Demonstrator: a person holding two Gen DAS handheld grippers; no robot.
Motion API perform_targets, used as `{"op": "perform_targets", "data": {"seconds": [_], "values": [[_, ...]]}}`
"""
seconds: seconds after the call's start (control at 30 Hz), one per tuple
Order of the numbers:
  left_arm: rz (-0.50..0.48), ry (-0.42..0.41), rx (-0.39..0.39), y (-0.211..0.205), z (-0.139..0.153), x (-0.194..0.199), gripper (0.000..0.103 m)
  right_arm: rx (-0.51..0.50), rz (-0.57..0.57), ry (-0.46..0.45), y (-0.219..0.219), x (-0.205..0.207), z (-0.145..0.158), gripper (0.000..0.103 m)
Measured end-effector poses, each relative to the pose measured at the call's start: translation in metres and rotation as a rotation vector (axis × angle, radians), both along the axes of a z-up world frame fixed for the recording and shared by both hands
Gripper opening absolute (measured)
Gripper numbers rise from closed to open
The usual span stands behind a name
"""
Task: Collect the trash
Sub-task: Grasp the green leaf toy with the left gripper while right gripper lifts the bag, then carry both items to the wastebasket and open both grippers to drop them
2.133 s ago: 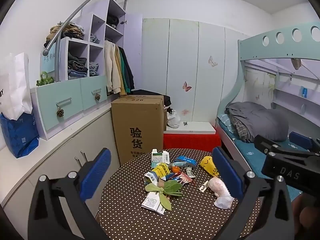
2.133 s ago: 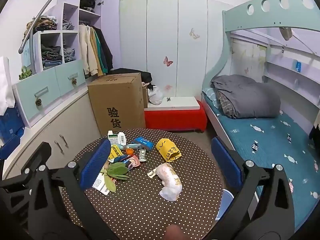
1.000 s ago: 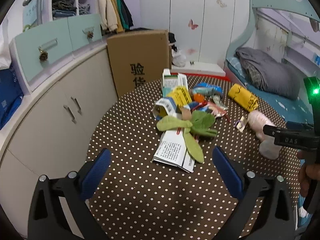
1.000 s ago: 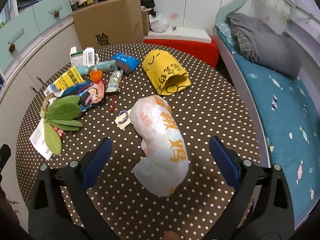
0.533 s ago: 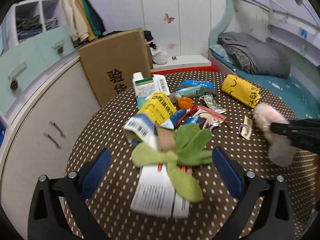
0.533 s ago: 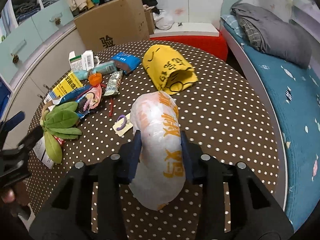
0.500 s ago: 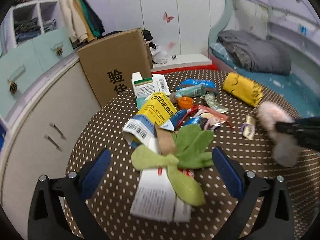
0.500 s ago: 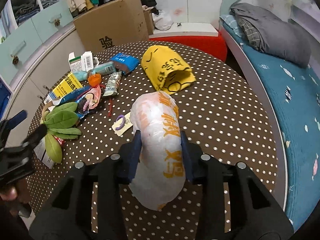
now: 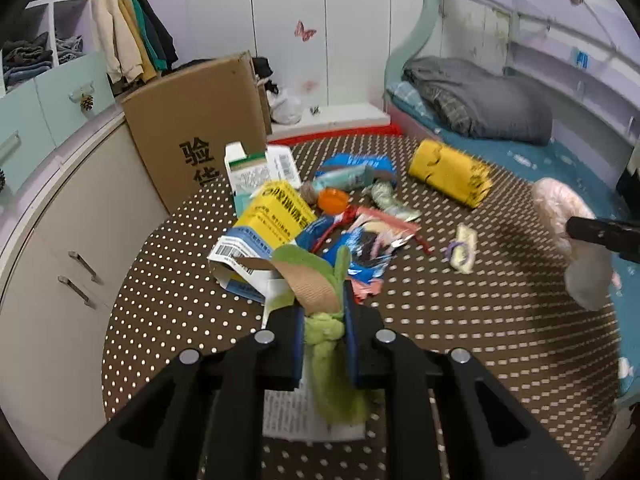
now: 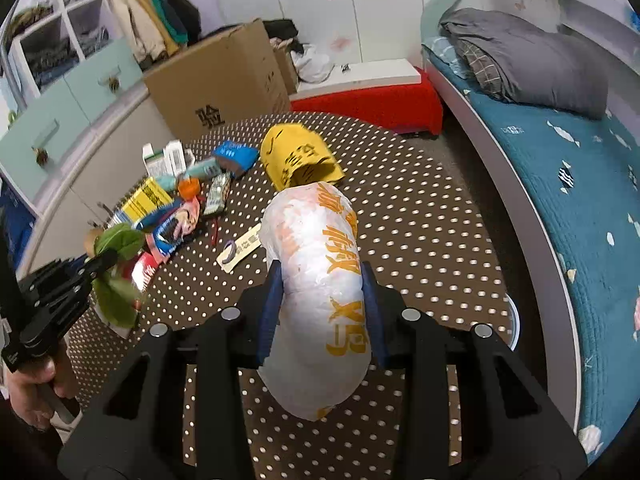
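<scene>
Now that my left gripper (image 9: 323, 334) is closing on the green fabric leaf sprig (image 9: 326, 344) near the brown dotted tabletop's (image 9: 460, 320) left edge, both pickups look secured. Cartons and wrappers still crowd the far-left part. At the near edge, my right gripper (image 10: 320, 312) clamps the white orange-printed plastic bag (image 10: 320, 280), lifted.

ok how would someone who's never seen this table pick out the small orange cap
Start at the round brown polka-dot table and go to the litter heap on its far side, by the cardboard box. The orange cap lies just right of the yellow carton, below the teal tube. It is the only small, round, plain orange piece there.
</scene>
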State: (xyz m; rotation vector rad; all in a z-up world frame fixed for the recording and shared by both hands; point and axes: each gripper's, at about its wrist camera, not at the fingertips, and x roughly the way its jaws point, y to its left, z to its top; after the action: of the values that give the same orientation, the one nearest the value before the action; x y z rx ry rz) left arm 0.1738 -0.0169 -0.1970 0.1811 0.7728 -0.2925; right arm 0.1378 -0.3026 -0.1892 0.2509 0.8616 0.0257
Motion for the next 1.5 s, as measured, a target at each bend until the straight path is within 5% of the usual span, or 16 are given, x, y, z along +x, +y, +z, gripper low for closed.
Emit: {"op": "perform_targets", "data": {"seconds": [0.23, 0.53, 0.7, 1.03, 1.13, 1.17, 1.27, 1.5], "values": [[-0.032, -0.063, -0.071, -0.017, 0.044, -0.029, 0.016, 0.055, -0.033, -0.069, -0.036, -0.016, 0.025, 0.037], [-0.183, -0.088, -0.167, -0.106, 0.081, -0.031, 0.016, 0.085, -0.192, -0.117, -0.133, -0.031, 0.039, 0.037], [-0.268, -0.041, -0.198, -0.164, 0.077, -0.019, 0.016, 0.149, -0.330, -0.044, -0.213, -0.033, -0.008, 0.037], [-0.394, 0.057, -0.138, -0.261, 0.043, -0.014, 0.016, 0.292, -0.480, 0.225, -0.303, -0.010, -0.184, 0.038], [-0.424, 0.084, -0.110, -0.289, 0.031, -0.010, 0.016, 0.325, -0.516, 0.260, -0.313, -0.003, -0.219, 0.057], [-0.434, 0.099, -0.103, -0.300, 0.027, -0.007, 0.016, 0.349, -0.529, 0.265, -0.318, -0.003, -0.230, 0.073], [-0.464, 0.139, -0.079, -0.329, 0.012, -0.001, 0.016, 0.381, -0.578, 0.260, -0.326, -0.013, -0.237, 0.075], [-0.546, 0.224, -0.006, -0.404, -0.031, 0.006, 0.016, 0.363, -0.635, 0.091, -0.339, -0.064, -0.181, 0.080]]}}
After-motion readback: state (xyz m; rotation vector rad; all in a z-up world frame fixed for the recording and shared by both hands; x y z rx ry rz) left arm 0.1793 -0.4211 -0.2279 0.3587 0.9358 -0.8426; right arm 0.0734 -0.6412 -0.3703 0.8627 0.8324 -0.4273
